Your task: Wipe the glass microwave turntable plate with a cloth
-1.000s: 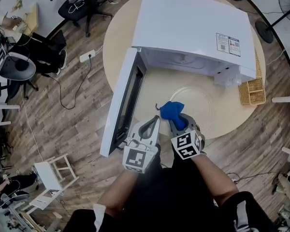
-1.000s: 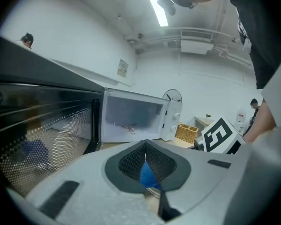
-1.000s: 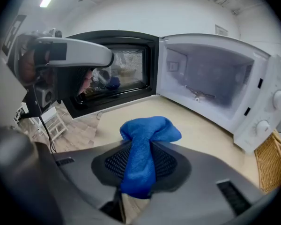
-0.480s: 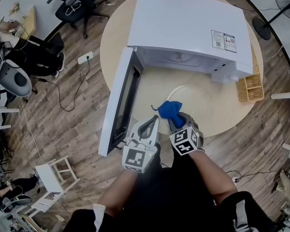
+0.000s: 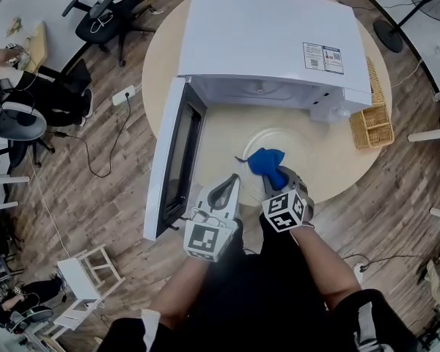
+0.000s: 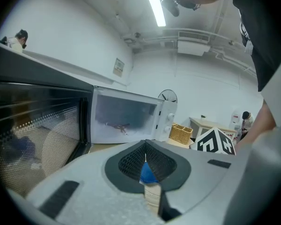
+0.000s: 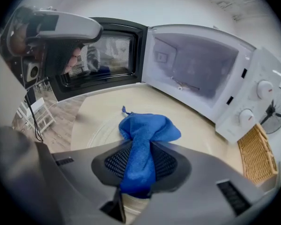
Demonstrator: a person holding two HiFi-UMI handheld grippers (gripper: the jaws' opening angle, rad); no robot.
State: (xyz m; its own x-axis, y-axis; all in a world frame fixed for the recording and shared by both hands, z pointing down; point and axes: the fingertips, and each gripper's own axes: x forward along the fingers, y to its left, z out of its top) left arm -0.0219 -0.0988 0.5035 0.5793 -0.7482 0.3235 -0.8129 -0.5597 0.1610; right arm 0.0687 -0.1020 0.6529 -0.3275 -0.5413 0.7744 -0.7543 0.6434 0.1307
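Cloth (image 5: 266,161), blue and bunched, sits pinched in your right gripper (image 5: 276,180), over the near-left part of the glass plate (image 5: 299,147) on the table (image 5: 224,134). Your left gripper (image 5: 233,182), just left, has its jaws pressed together, empty.

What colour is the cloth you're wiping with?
The cloth is bright blue. It shows best in the right gripper view.

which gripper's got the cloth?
The right gripper: its jaws are clamped on the blue cloth, which bunches out over the glass plate. The left gripper beside it has its jaws together, gripping nothing.
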